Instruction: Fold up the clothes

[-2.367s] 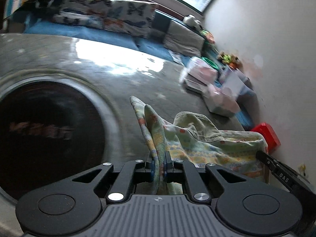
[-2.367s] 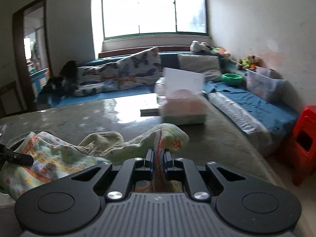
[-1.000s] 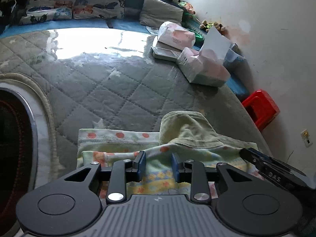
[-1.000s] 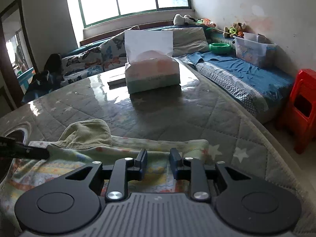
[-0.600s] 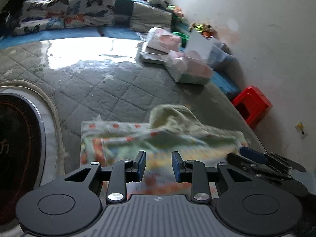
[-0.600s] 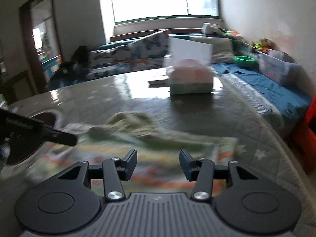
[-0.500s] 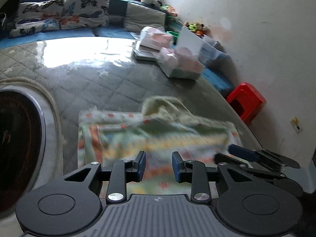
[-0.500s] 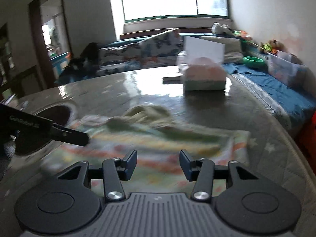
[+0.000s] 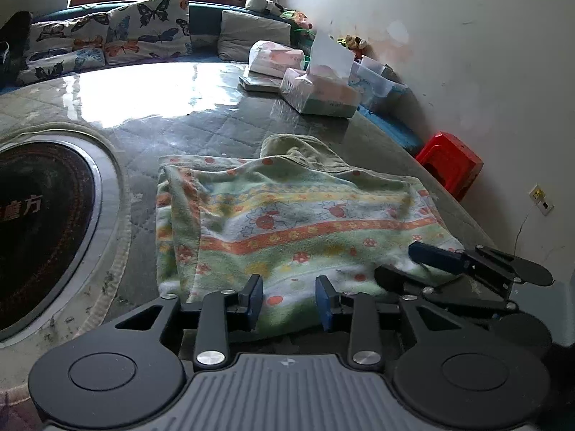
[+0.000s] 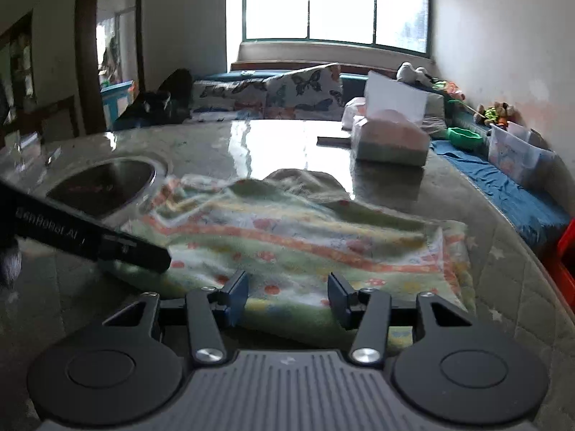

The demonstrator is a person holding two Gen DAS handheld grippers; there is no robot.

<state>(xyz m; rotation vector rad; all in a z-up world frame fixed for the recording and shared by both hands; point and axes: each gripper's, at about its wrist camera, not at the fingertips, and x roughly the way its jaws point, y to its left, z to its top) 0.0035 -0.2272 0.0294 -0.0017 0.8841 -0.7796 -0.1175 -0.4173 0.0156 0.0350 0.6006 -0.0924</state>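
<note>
A pale green garment (image 9: pixel 287 222) with orange and yellow printed bands lies folded flat on the grey quilted table; a plain green part (image 9: pixel 302 147) sticks out at its far edge. It also shows in the right wrist view (image 10: pixel 305 237). My left gripper (image 9: pixel 289 301) is open and empty at the garment's near edge. My right gripper (image 10: pixel 287 298) is open and empty at the near edge too, and shows in the left wrist view (image 9: pixel 417 265) at the right corner. The left gripper's finger (image 10: pixel 107 240) crosses the right wrist view at the left.
A round black hob (image 9: pixel 39 222) is set in the table left of the garment. Tissue boxes (image 9: pixel 320 93) stand at the table's far right. A red stool (image 9: pixel 449 165) sits on the floor by the right wall. A sofa with cushions (image 9: pixel 143 32) runs behind the table.
Both grippers let go of the garment, opened, and drew back toward its near edge. The garment now lies folded flat on the table.
</note>
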